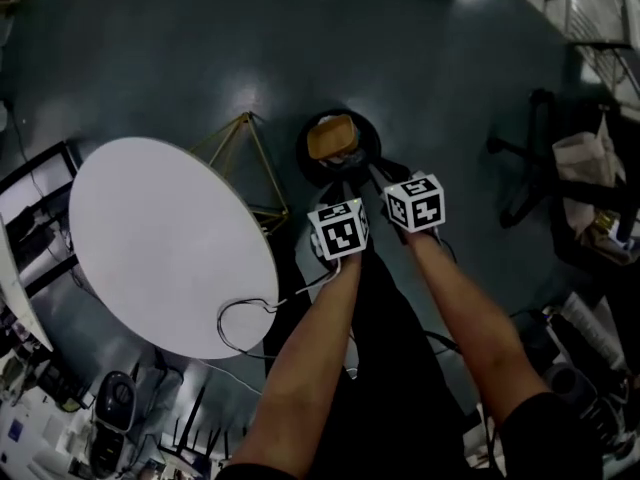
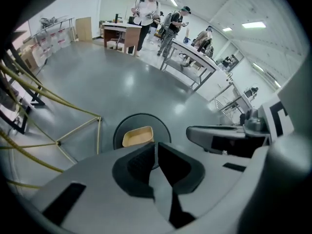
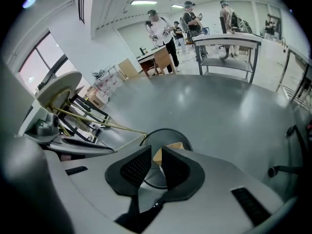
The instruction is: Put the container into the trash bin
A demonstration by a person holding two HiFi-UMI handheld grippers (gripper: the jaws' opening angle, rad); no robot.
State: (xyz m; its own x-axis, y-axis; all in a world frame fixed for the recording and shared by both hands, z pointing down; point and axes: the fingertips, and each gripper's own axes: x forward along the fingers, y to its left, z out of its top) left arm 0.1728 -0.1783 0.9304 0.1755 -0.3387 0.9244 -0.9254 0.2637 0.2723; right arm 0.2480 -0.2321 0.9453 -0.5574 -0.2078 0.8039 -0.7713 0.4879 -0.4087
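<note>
Container (image 1: 331, 136), a tan tray, lies inside the round black trash bin (image 1: 303, 153) on the floor. Both grippers hang above the bin, gripping nothing. The left gripper (image 2: 156, 150) has its jaws a thin slit apart, and the right gripper (image 3: 156, 161) has its jaws clearly parted.

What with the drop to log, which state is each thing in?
container: lying open side up inside the trash bin.
trash bin: upright on the floor, top open, container inside.
left gripper: fingers a slit apart, empty.
right gripper: fingers apart, empty.
</note>
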